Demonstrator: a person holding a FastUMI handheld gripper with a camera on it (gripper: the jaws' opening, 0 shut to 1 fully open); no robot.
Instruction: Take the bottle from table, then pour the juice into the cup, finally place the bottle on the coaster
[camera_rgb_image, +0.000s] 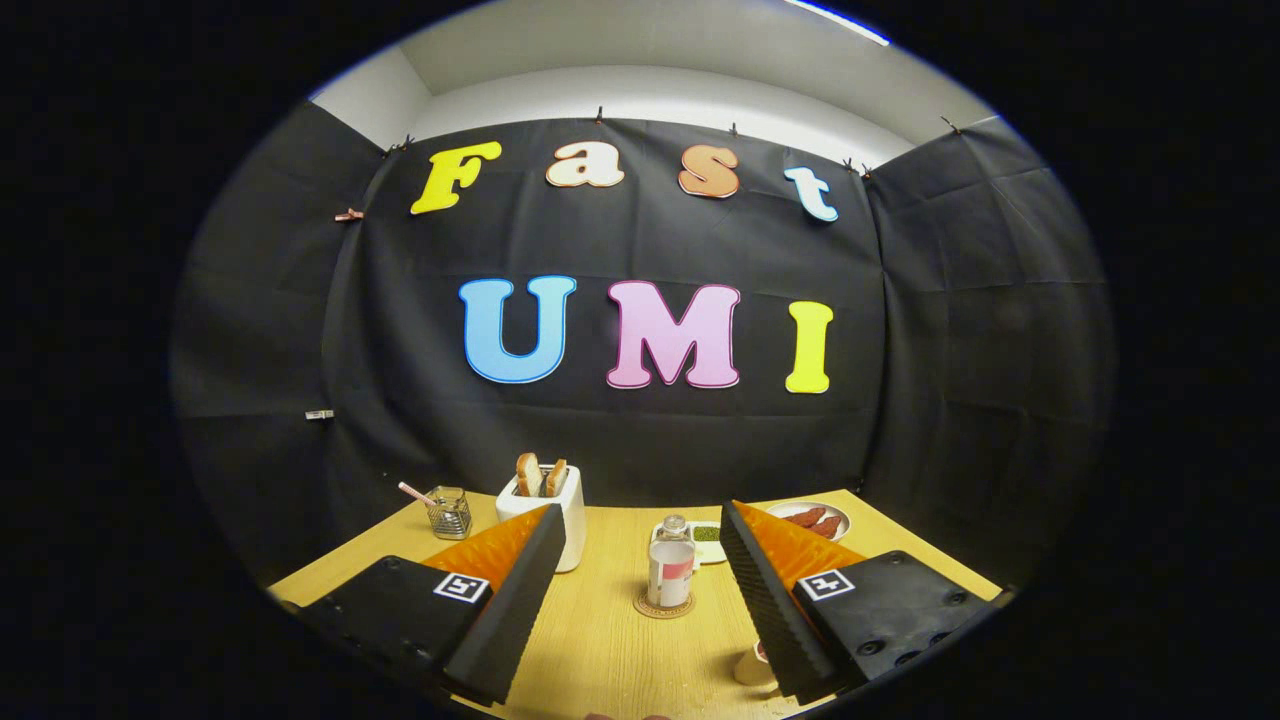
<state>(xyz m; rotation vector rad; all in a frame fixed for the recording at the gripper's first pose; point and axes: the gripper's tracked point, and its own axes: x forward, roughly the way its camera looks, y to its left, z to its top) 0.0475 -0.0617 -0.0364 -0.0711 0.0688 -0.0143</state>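
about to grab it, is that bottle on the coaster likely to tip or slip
The bottle looks tall and narrow on its small round coaster, so a high push could tip it. It seems clear and smooth, perhaps slippery. The gripper is open, fingers either side.

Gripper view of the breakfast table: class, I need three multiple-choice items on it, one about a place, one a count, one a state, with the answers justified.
1. Where does the bottle stand?
A. on the round coaster
B. on the plate
C. inside the toaster

2. How many slices of bread stick out of the toaster?
A. none
B. two
C. four

3. How is the claw?
A. shut on the bottle
B. shut on the cup
C. open, holding nothing

Answers:
1 A, as the coaster's rim shows around the bottle's base.
2 B, as two slices rise side by side from the slots.
3 C, as the fingers stand wide apart with the bottle beyond them, untouched.
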